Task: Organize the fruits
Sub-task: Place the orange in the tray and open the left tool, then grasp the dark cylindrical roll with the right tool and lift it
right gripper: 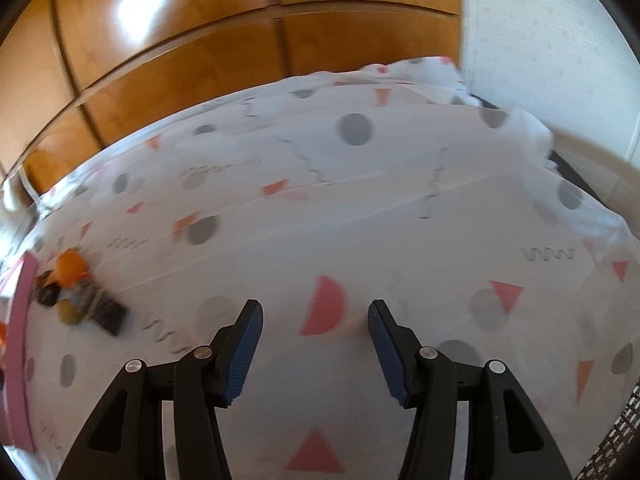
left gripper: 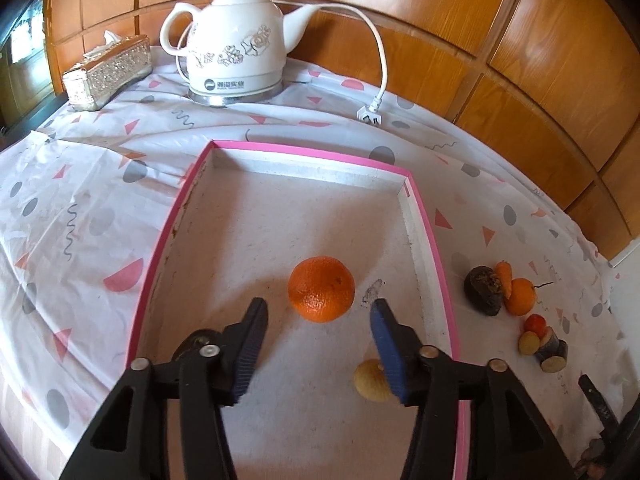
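Left tool (left gripper: 318, 310) open, empty, above pink-rimmed tray (left gripper: 430, 236); orange (left gripper: 321, 289) lies free inside, just beyond the tips. Right tool (right gripper: 316, 312) open, empty over desk cloth (right gripper: 400, 220); remaining produce (right gripper: 76, 292) far left.

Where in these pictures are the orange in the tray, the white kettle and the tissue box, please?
orange (left gripper: 321, 289): left wrist view, middle of its peel.
white kettle (left gripper: 236, 46): left wrist view, its flowered belly.
tissue box (left gripper: 110, 74): left wrist view, its glittery long side.
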The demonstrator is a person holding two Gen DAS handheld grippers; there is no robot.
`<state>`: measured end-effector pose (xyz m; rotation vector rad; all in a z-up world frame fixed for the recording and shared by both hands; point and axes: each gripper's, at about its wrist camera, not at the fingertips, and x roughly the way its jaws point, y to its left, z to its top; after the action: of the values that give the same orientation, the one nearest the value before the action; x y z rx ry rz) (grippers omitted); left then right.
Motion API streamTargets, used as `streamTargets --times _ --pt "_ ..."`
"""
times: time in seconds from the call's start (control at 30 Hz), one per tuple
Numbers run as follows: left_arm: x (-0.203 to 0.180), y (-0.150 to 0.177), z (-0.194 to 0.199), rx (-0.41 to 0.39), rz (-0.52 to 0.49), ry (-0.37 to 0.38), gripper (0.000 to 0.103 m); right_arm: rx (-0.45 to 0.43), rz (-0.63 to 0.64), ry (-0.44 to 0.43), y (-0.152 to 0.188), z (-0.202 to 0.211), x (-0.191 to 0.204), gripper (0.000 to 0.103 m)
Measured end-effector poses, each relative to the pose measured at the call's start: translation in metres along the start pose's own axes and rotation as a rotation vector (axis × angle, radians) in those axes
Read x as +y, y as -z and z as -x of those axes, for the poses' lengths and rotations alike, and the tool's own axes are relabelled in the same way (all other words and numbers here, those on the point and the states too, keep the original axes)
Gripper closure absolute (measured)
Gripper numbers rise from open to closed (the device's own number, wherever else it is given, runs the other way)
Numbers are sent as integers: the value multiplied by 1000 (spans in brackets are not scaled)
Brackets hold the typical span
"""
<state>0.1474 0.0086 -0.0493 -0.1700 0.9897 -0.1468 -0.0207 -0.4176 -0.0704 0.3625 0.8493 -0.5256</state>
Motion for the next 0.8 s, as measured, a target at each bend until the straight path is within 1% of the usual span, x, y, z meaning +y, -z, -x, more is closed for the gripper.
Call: streamTargets --times 0.37,0.53,0.67,0.8 --pt "1 19 24 -31 -2 10 46 33 121 -175 8 8 49 47" --pt "0 29 38 -54 -35 2 45 50 198 -254 8 11 71 47" --pt "1 38 46 -57 -47 4 45 56 297 -292 7 10 95 47" --pt "3 44 51 -56 -44 12 45 65 407 -300 5 7 117 47"
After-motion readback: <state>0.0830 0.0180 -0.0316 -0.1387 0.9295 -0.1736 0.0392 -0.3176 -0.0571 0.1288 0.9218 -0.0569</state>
